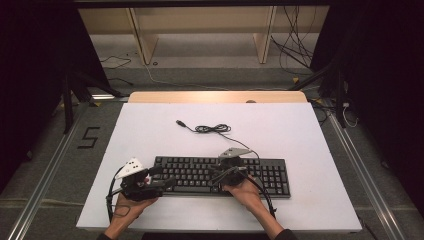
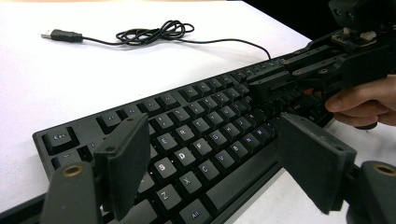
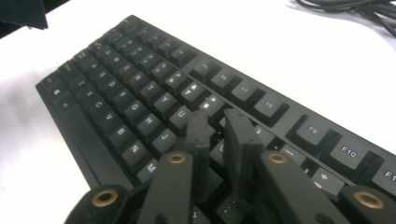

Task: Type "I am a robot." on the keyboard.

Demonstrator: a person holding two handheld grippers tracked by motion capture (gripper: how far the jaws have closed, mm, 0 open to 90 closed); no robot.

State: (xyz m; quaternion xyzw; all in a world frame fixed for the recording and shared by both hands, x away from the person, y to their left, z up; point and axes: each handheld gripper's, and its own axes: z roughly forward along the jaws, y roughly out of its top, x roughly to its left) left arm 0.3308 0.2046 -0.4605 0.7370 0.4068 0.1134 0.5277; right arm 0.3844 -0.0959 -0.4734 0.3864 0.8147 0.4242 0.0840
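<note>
The right gripper (image 3: 217, 122) has its two black jaws nearly together, with only a narrow gap between them, and nothing is held there; the tips stand just over the keys in the middle of the black plastic keyboard (image 1: 220, 175), near the U key, probably to press one key. In the high view this right gripper (image 1: 231, 169) comes from the near edge, so the hand can rest before the keyboard.

The left gripper (image 2: 212, 154) has its jaws wide apart and empty; they stand over the left letter keys without touching them, as if waiting. In the high view the left gripper (image 1: 152, 181) is at the left end of the keyboard.

The keyboard lies flat on the white rectangular table top (image 1: 150, 135), close to the person, with its long axis from left to right and its key legends facing the person. Its thin black cable (image 1: 212, 129) runs away from the back edge, coiled loosely, and ends in a USB plug (image 1: 181, 123)
</note>
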